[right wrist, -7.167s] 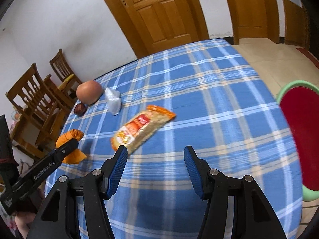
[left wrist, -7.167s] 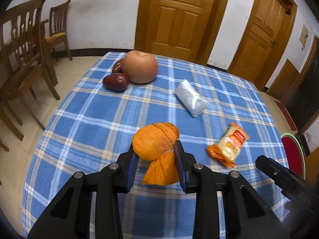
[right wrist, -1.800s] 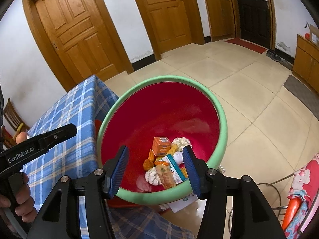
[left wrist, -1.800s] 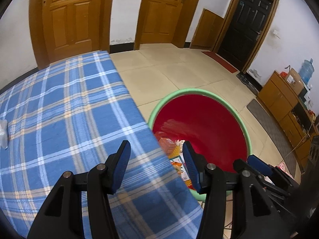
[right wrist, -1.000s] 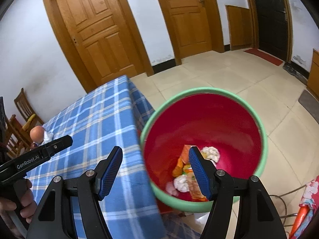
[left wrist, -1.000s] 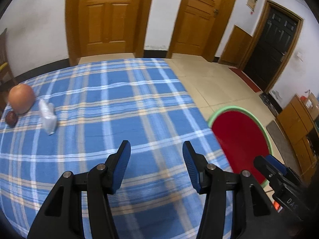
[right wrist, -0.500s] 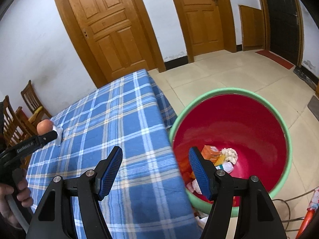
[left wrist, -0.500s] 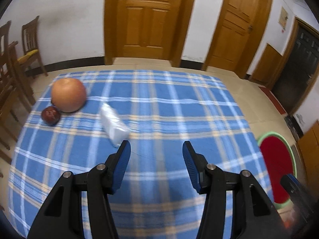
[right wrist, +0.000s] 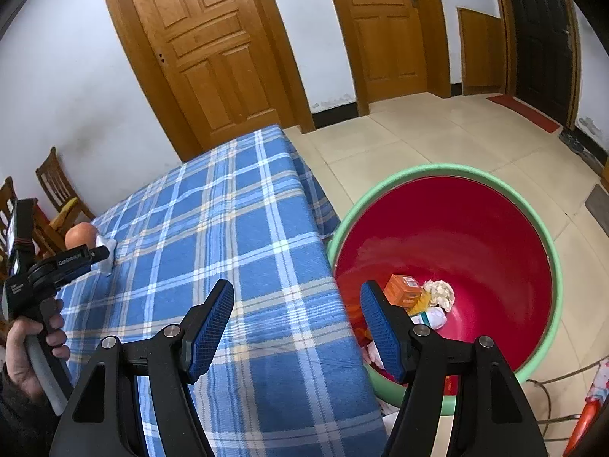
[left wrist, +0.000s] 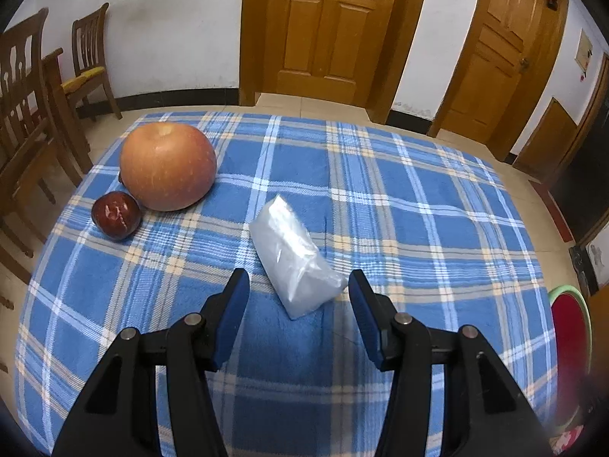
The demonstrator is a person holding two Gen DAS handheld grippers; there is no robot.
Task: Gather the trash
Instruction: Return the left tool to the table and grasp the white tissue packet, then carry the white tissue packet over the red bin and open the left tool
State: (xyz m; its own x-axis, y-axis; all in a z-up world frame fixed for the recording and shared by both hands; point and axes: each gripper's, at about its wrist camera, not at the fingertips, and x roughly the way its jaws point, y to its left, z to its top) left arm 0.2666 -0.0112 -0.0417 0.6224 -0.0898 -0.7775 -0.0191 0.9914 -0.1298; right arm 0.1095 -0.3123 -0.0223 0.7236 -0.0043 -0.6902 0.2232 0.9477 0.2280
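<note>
Tablecloth (left wrist: pixel 399 205) first, blue plaid spread across the whole tabletop, with wooden doors behind and chairs (left wrist: pixel 34 87) off to the side. Beside the table's edge sits the big red basin (right wrist: pixel 475 228) with its green rim, and down in the bottom there's a heap of wrappers, a small orange box and crumpled paper. That's the trash bin, by the look of it.

On the cloth, a large orange-skinned fruit (left wrist: pixel 167 165) stands with a dark red fruit (left wrist: pixel 115 218) touching it. Neither reads as rubbish.

Now the target: a clear plastic bag (left wrist: pixel 295 257), crumpled and lying flat, long axis slanting away from the camera. The left gripper (left wrist: pixel 298 297) hangs right at its near end, jaws about half spread, nothing held, pads either side of the bag's tip but not pressing. The right gripper (right wrist: pixel 295 321) hovers over the table edge next to the basin, jaws parted wider, empty too.

That bag looks feather-light, soft and slick. It should collapse under the pads instead of resisting, so a pinch across the bunched middle seems safer than nipping the thin near corner, where film could slide free.
</note>
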